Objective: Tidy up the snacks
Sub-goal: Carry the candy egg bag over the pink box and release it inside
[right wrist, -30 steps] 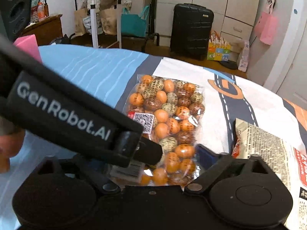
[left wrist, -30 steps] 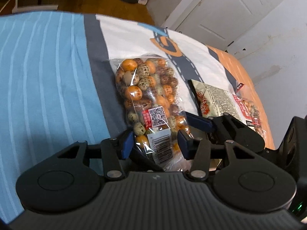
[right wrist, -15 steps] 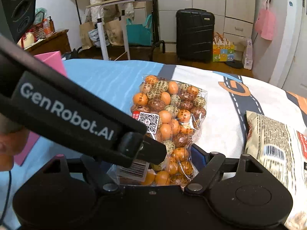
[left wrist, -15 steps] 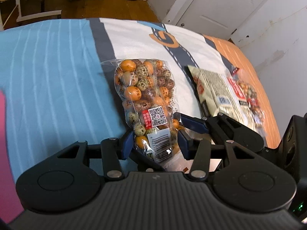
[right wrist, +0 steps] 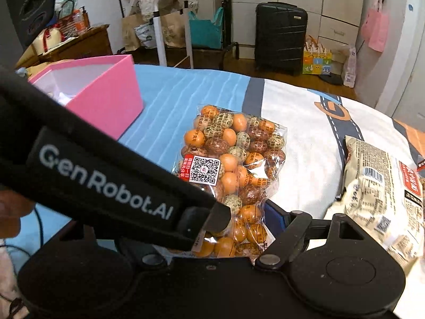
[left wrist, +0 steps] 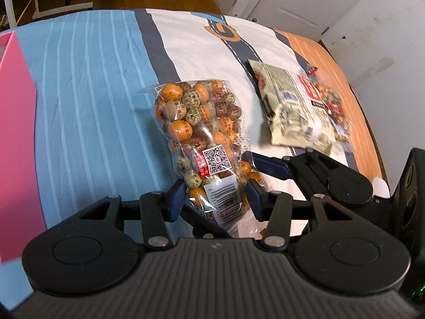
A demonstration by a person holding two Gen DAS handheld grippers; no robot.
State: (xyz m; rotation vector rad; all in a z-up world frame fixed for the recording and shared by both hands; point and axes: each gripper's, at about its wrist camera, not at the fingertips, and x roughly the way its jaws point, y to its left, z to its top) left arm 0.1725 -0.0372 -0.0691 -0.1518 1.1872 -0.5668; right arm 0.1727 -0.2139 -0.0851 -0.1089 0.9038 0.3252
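A: Carrying step? Left gripper (left wrist: 214, 198) clamps the candy bag (left wrist: 202, 135) near its barcode end; right gripper (right wrist: 202, 222) also pinches it.
B: Yes, bag's above the bed (left wrist: 87, 101). Next: pink box (right wrist: 106, 98), ten o'clock, then release.

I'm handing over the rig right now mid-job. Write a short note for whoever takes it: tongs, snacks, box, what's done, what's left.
Left tongs: shut on the barcode end of the clear bag of orange and speckled candy balls.
Right tongs: jaws on either side of the same end of the bag; they have just been closing, and whether the pads press on it cannot be told.
Pink box: open, on the blue striped part of the bedspread, left of the bag.
Cream snack packet: lies on the bedspread to the right, untouched.
Done: candy bag gripped.
Left: probably put it in the pink box, then the cream packet.
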